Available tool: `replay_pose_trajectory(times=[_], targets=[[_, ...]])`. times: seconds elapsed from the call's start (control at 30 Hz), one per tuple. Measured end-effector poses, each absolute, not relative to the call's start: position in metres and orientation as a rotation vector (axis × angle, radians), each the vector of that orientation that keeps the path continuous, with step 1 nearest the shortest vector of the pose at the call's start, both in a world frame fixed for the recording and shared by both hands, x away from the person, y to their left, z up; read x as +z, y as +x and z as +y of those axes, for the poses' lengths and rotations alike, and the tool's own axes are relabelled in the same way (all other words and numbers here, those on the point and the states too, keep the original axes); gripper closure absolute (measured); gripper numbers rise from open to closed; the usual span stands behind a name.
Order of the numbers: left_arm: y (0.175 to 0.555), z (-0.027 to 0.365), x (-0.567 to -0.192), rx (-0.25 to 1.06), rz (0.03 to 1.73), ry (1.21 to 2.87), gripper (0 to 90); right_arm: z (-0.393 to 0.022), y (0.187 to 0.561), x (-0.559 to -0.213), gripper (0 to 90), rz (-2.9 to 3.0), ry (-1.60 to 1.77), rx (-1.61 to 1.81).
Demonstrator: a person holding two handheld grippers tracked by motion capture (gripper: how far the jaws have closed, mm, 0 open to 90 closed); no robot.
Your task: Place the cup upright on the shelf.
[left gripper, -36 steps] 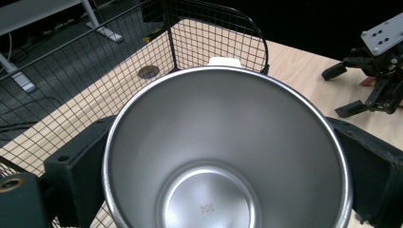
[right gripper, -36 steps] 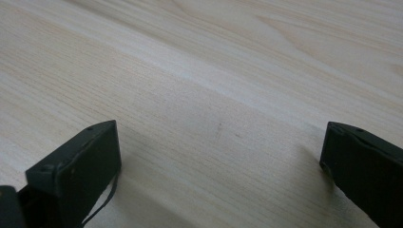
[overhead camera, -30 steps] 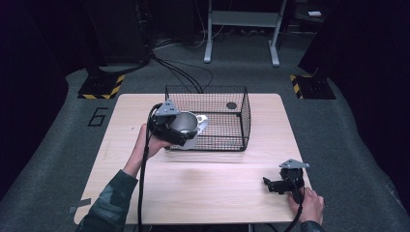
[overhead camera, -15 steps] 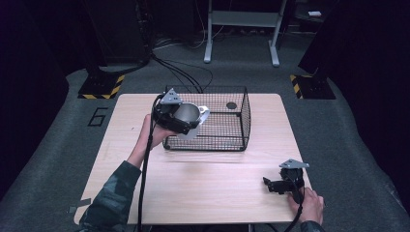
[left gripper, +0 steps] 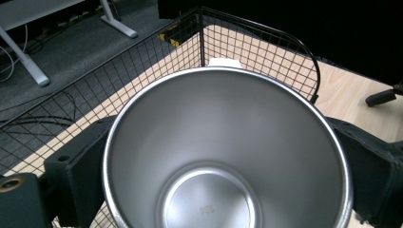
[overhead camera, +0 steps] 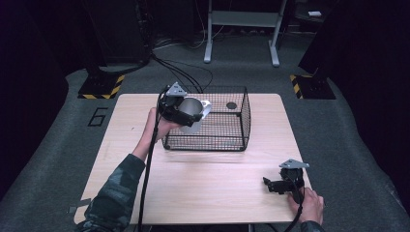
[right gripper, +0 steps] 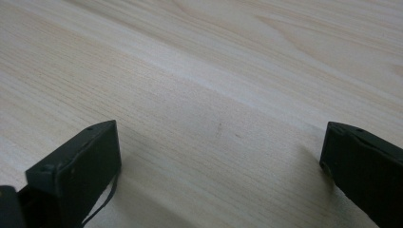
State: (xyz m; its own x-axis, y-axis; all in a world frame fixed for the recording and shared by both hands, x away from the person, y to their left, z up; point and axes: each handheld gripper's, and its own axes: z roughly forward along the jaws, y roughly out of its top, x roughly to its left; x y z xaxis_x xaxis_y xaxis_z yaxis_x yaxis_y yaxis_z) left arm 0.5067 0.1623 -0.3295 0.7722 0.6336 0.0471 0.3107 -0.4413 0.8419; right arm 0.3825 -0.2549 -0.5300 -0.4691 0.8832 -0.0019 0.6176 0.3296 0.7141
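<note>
Now the left gripper (overhead camera: 180, 109) holds a steel cup (overhead camera: 192, 112) between its jaws, raised over the wire basket's (overhead camera: 227, 140) left rim; the right gripper (overhead camera: 283, 182) rests on the table (overhead camera: 212, 183), jaws wide.

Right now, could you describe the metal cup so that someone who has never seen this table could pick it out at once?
Find the black wire basket at the far middle of the wooden table. At its left end, the left gripper holds a metal cup above the rim. It is the one shiny steel thing there, its open mouth tipped sideways, empty inside, with a white piece at its far edge.
</note>
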Motion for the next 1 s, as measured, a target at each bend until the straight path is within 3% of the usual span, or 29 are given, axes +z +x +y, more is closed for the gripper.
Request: replay_pose_trajectory(times=[1.0], targets=[[0.553,0.128,-0.365,0.417,0.815,2.113,5.9,-0.255,0.382,-0.53,0.0,2.209,1.327,0.927]])
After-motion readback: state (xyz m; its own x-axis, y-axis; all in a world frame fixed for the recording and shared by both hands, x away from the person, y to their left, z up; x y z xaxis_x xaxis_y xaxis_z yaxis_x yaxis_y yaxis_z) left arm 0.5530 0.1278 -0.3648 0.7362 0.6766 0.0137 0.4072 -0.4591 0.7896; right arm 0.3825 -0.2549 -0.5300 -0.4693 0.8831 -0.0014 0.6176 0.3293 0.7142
